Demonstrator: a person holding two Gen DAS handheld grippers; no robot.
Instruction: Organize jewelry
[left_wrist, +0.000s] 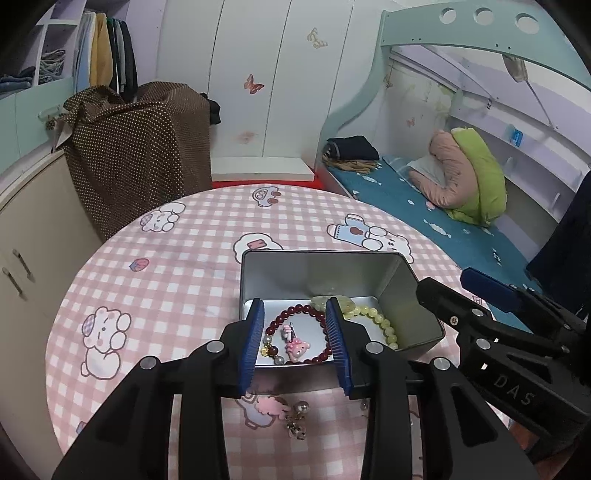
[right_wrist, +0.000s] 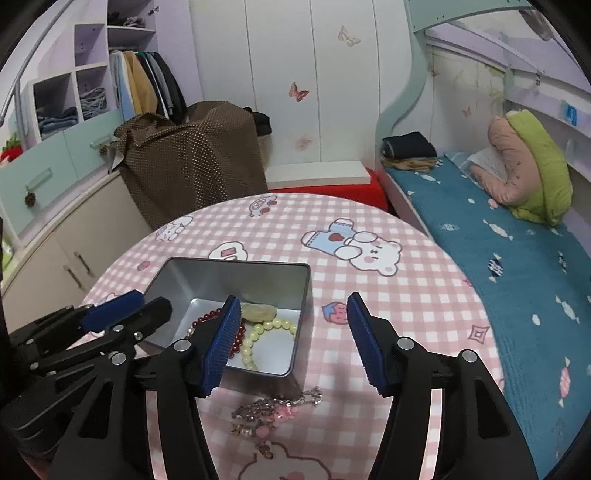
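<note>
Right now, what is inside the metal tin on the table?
The tin holds a dark red bead bracelet with a pink charm, a pale yellow bead bracelet and a pale green stone. The gripper fingers cover parts of the tin floor.

Your path to the loose jewelry (right_wrist: 277, 408) lies open in front of the tin (right_wrist: 236, 280), whose walls block beyond.

red bracelet (right_wrist: 236, 334): part behind finger | green stone (left_wrist: 334, 302): part behind finger | earrings (left_wrist: 297, 424): blurred
</note>
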